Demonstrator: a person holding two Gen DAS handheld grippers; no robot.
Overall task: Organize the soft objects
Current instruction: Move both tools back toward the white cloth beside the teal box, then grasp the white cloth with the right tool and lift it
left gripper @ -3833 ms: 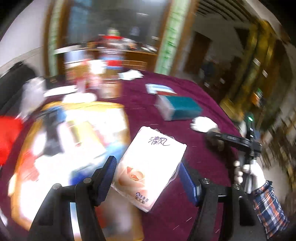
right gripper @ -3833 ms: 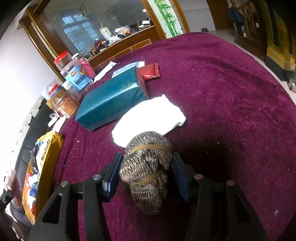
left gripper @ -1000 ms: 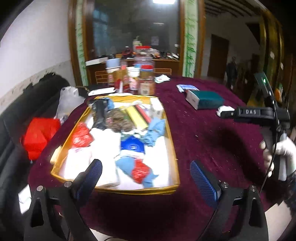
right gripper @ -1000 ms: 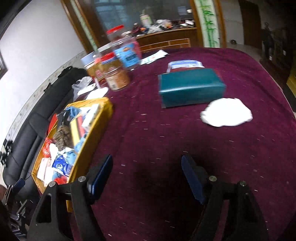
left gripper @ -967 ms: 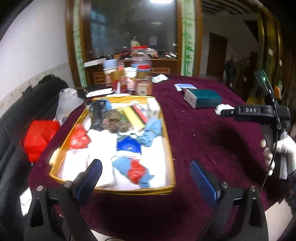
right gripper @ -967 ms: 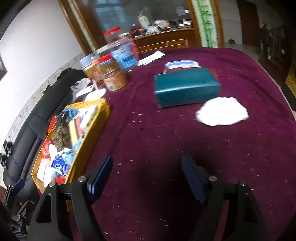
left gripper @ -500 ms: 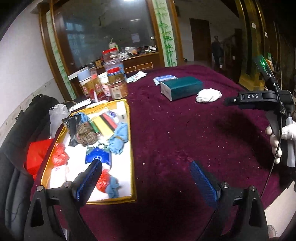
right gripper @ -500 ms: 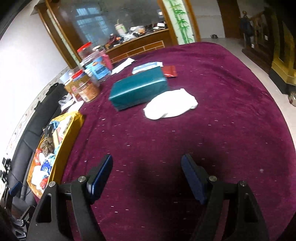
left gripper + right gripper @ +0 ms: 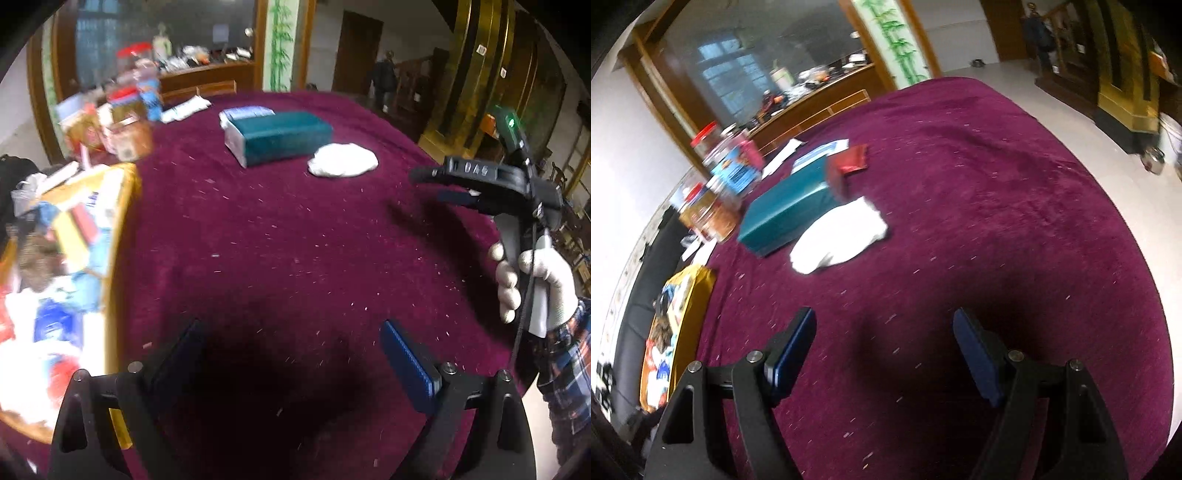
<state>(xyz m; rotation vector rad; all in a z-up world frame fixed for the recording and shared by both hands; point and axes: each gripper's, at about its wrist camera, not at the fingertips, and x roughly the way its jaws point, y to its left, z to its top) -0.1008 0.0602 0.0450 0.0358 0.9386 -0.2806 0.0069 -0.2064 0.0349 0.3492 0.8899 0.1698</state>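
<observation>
A lived-in home dining room: a round surface (image 9: 997,184) under plum velvet cloth, snack jars (image 9: 720,177), a wooden sideboard (image 9: 812,107) below a glass partition, bamboo-painted panel (image 9: 901,48), tiled floor (image 9: 1071,122).

White soft cloth (image 9: 343,159), crumpled into a low rounded heap, lies on the maroon table (image 9: 295,240) toward its far edge, just beside the teal tissue pack (image 9: 277,137), a rectangular block lying flat. Gold tray (image 9: 122,236) at the table's left edge holds a jumble of soft items: blue, red, white and yellow bundles and a brown knitted roll (image 9: 661,334), blurred.
</observation>
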